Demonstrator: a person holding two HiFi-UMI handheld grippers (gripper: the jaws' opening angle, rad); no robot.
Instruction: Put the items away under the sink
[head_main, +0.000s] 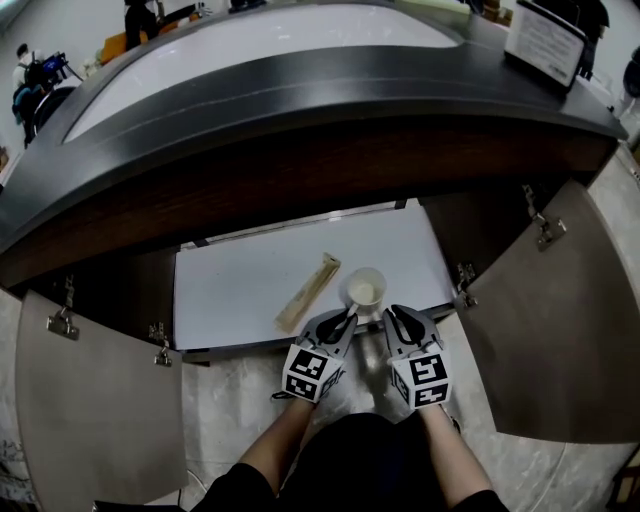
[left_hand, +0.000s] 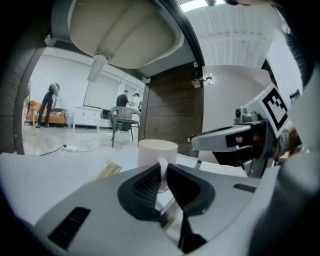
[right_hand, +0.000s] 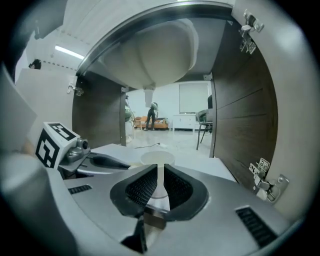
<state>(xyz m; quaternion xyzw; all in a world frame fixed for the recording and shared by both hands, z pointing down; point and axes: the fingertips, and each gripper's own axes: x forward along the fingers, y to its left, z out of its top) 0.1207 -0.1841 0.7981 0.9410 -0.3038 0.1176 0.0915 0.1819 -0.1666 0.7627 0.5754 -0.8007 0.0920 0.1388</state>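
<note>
Clamping cup (head_main: 365, 291) with left tool (head_main: 350, 316)

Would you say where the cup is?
In the head view the cup is front right of the shelf, beside the packet, held by left gripper and right gripper.

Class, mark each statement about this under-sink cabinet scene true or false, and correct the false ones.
1. Both cabinet doors stand open. True.
2. The white cup lies on its side. False: it is upright, mouth up.
3. In the head view, the tan packet lies left of the white cup. True.
4. The left gripper is open and empty. False: its jaws are closed on the cup's handle.
5. The right gripper grips the tan packet. False: its jaws are closed on a thin white part of the cup.
</note>
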